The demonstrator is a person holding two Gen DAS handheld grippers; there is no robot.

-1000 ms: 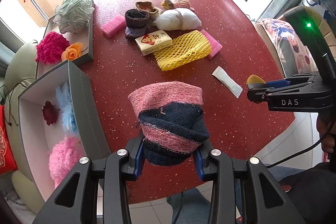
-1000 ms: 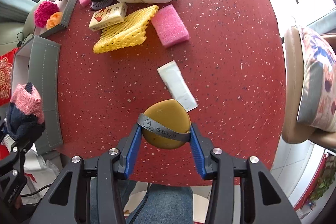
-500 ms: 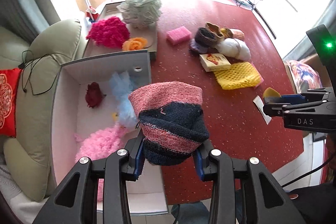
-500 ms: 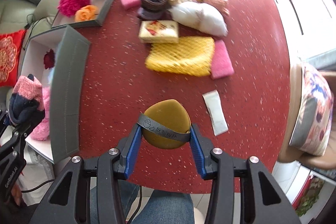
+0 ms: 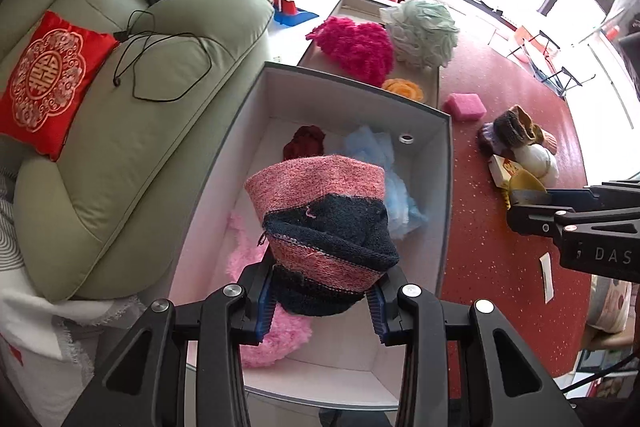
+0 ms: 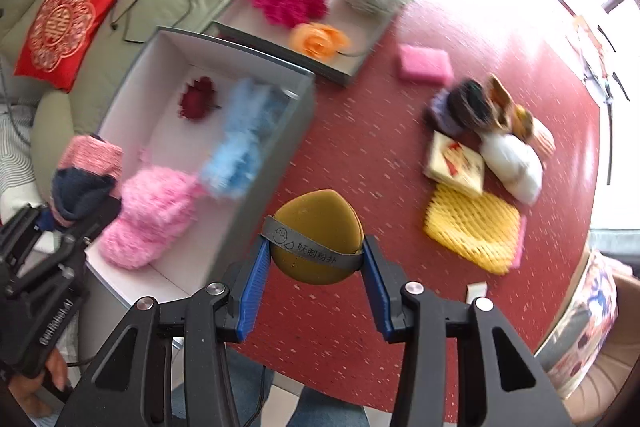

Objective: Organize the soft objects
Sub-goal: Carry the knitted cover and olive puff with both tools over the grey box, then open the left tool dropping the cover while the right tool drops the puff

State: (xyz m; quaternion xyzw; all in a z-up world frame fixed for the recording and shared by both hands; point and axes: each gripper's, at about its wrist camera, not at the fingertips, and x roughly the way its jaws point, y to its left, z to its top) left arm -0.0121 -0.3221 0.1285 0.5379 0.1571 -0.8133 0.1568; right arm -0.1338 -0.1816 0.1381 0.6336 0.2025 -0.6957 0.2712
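The left gripper clamps a pink-and-navy knitted sock above the open grey box at the table's edge, while the right gripper's jaws hold a mustard makeup sponge beside the box.

Black tongs, blue ribbed pads, silver screws, possibly jeans

Two boxes, two pink sponges — one yellow net, one orange rose.
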